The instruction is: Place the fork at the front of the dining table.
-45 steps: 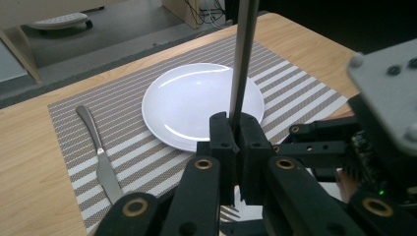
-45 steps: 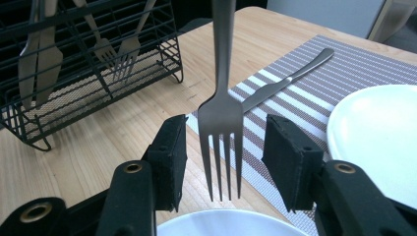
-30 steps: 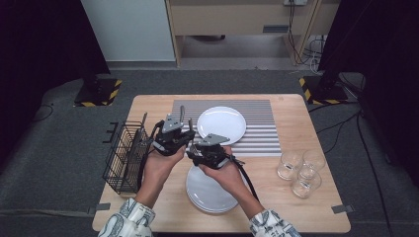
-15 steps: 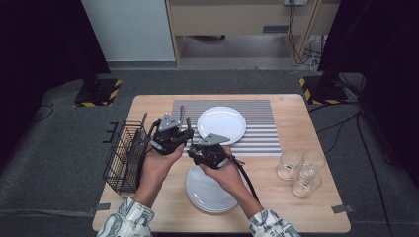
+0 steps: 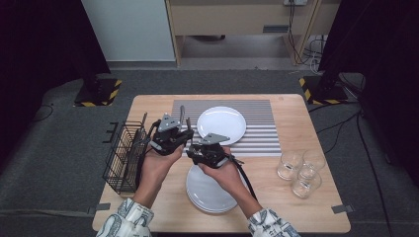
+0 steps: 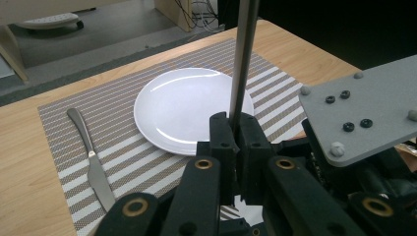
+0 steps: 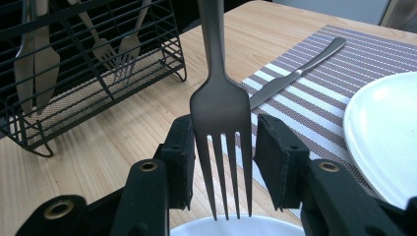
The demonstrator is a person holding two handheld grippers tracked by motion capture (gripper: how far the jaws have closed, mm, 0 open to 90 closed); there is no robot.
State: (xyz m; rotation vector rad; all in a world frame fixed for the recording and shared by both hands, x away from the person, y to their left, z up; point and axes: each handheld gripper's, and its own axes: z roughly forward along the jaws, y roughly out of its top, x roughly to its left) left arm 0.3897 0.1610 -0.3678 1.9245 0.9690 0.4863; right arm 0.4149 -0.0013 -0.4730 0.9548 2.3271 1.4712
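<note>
A metal fork (image 7: 219, 105) stands between my two grippers over the table's left middle. My left gripper (image 6: 235, 123) is shut on its handle (image 6: 243, 54), which rises straight out of the closed jaws. In the high view the handle (image 5: 182, 114) sticks up above the left gripper (image 5: 177, 134). My right gripper (image 7: 223, 142) brackets the fork's head, tines toward the camera. Its jaws have just been opening, and a thin gap shows at the right pad (image 7: 270, 147). The right gripper (image 5: 196, 148) sits just right of the left one.
A white plate (image 5: 221, 124) and a knife (image 6: 91, 157) lie on the striped placemat (image 5: 262, 136). A stack of plates (image 5: 210, 190) sits under my right hand. A black wire cutlery basket (image 5: 123, 155) with more cutlery stands at the left edge. Three glasses (image 5: 299, 170) stand at the right.
</note>
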